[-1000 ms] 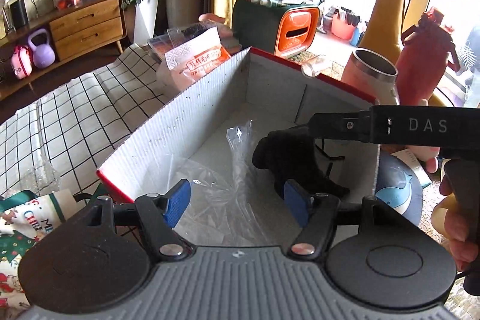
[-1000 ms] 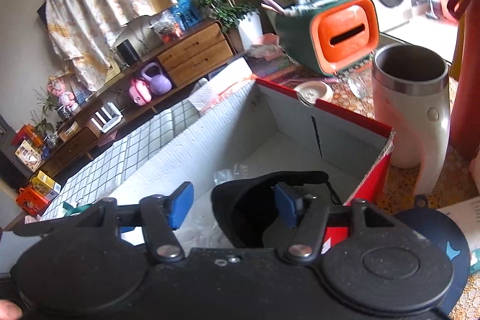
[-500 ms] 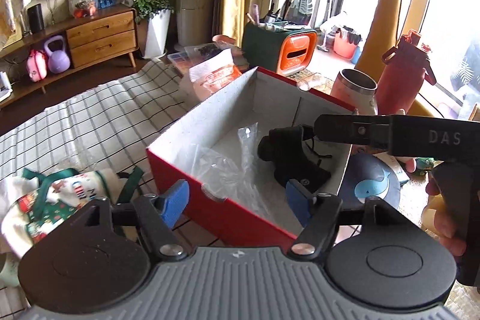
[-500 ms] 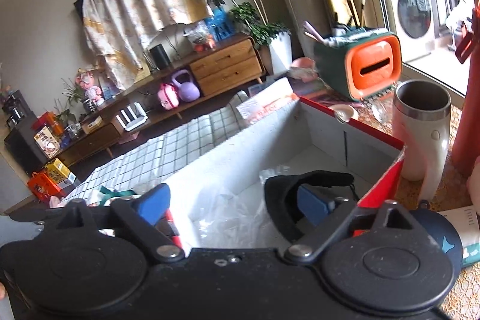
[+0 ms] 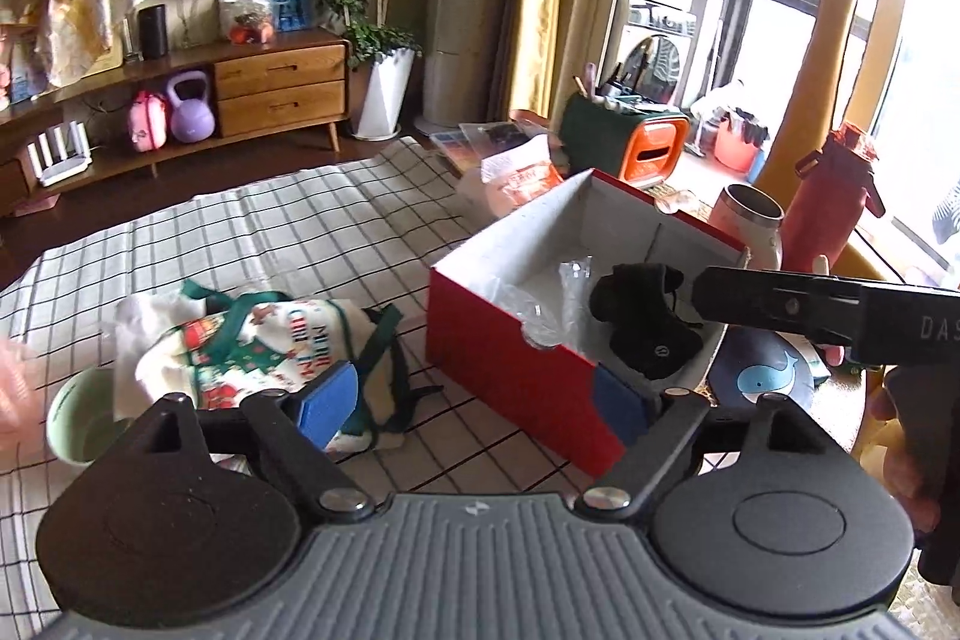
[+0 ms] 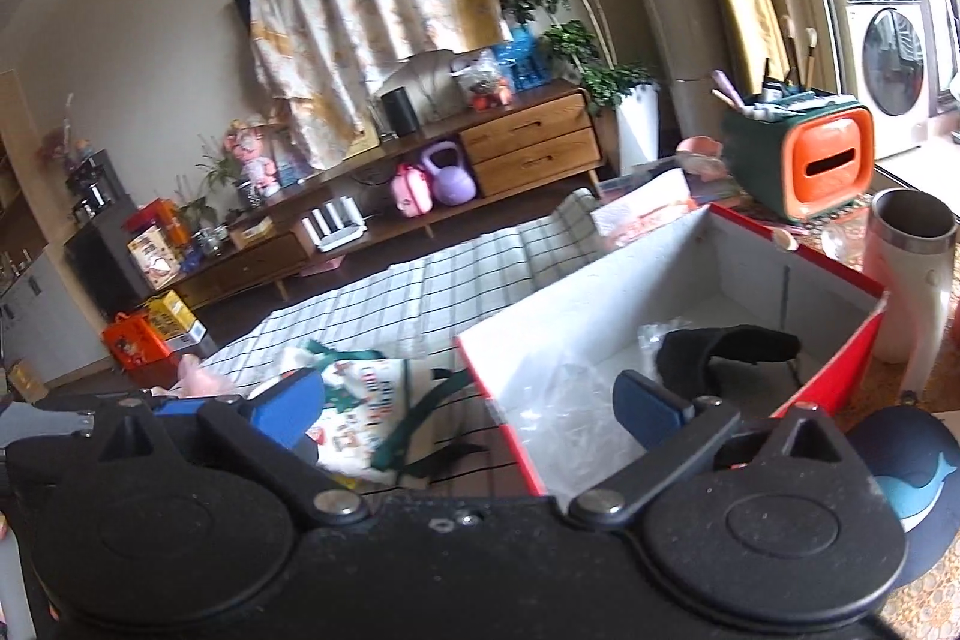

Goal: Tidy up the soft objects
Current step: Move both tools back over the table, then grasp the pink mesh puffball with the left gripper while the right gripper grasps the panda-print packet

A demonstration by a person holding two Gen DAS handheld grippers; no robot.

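Note:
A red cardboard box (image 5: 516, 370) with a white inside stands on the checked cloth; it also shows in the right wrist view (image 6: 606, 304). A black cap (image 5: 645, 322) lies in it beside a clear plastic bag (image 5: 558, 292); the cap shows in the right wrist view (image 6: 726, 349) too. A white Christmas tote bag with green straps (image 5: 258, 346) lies left of the box, also in the right wrist view (image 6: 360, 400). My left gripper (image 5: 474, 403) is open and empty, above the table in front of the box. My right gripper (image 6: 474, 400) is open and empty, over the box's near corner.
A pale green cup (image 5: 81, 418) sits at the far left by the tote. A white tumbler (image 5: 750, 220), a red bottle (image 5: 831, 196) and a green and orange organizer (image 5: 624, 148) stand behind the box. A dark whale-print pad (image 5: 762, 370) lies right of it.
Both grippers have pulled back and up from the box. The right gripper has opened and the black cap now lies in the box. The tote bag has come into view.

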